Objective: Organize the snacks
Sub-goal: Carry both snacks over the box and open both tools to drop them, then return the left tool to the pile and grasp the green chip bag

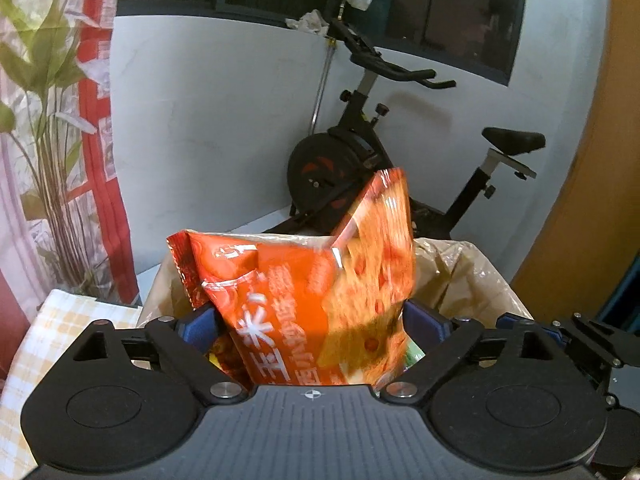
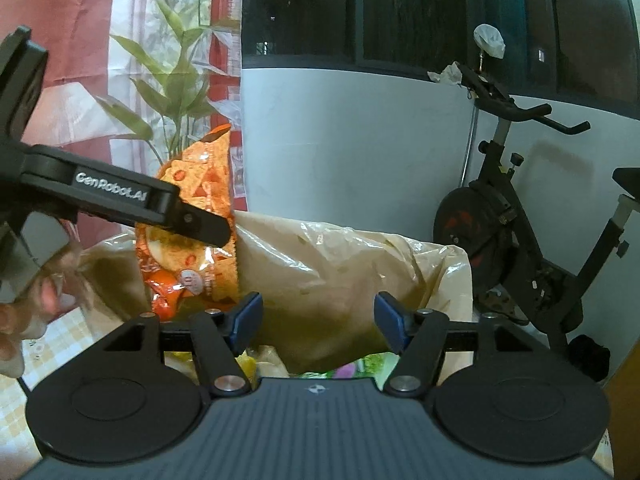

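An orange snack bag [image 1: 312, 280] stands upright in the mouth of a bin lined with tan plastic [image 1: 460, 272]. It sits between the blue pads of my left gripper [image 1: 312, 318], whose jaws stand wide open. The bag looks blurred and loose. In the right wrist view the same bag [image 2: 200, 184] rises at the bin's left side, with a left finger [image 2: 196, 226] crossing in front of it. My right gripper [image 2: 319, 318] hangs over the bin liner [image 2: 340, 260], open, with nothing between its pads. Other snack packs [image 2: 256, 360] lie inside the bin.
A black exercise bike [image 2: 520, 220] stands behind the bin at the right, against a white wall. A leafy plant [image 1: 48, 120] and a red curtain are at the left. A yellow checked cloth [image 1: 60, 320] lies left of the bin. A person's hand [image 2: 24, 320] holds the left gripper.
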The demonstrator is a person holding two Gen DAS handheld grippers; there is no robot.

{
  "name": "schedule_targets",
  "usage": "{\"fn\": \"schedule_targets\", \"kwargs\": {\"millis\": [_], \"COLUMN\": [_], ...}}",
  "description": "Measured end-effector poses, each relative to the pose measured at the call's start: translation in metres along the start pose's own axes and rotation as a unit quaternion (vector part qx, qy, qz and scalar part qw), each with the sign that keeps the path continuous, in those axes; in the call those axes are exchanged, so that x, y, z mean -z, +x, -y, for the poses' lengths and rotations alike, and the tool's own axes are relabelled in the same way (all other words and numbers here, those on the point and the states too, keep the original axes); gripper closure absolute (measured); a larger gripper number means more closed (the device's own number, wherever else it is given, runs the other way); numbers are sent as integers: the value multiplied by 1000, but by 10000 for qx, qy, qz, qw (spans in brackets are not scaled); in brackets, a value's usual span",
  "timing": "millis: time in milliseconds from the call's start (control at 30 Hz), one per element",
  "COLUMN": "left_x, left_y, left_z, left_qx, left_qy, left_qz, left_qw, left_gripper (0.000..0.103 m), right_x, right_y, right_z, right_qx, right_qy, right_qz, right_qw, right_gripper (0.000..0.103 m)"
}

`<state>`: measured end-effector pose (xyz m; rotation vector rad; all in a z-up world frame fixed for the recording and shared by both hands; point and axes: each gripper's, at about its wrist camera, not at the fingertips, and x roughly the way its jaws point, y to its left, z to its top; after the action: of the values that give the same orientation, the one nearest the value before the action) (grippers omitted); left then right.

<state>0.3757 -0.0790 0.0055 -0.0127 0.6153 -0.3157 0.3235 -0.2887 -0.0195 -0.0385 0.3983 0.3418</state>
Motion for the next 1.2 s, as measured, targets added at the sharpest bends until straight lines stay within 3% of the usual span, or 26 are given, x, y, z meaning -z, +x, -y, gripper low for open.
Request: {"fn": "schedule_targets", "kwargs": {"millis": [167, 533, 767, 967, 1200], "left_x": [1, 9, 41, 82, 123], "left_y": [-9, -56, -97, -113, -97], "left_z": [-4, -7, -33, -54, -76], "left_qx": [112, -240, 131, 27, -135], "left_qy": [-61, 106, -244, -411, -1006], "left_qz": [130, 479, 524, 276, -268], "left_qw": [9998, 9985, 9982, 9988, 9945], "left_gripper": [4, 4, 5, 6, 13], "right_x": [0, 4, 15, 36, 67], "right_y": [-9, -33, -63, -84, -89], "right_z": [-4, -6, -12, -25, -40], "right_qx": [-54, -38, -81, -126, -199], "right_qy": [27, 175, 318, 391, 553], "right_qz": [18, 136, 275, 322, 106], "right_qw": [10000, 9997, 9991, 9986, 9982], "right_gripper": [38, 38, 38, 35, 35]}}
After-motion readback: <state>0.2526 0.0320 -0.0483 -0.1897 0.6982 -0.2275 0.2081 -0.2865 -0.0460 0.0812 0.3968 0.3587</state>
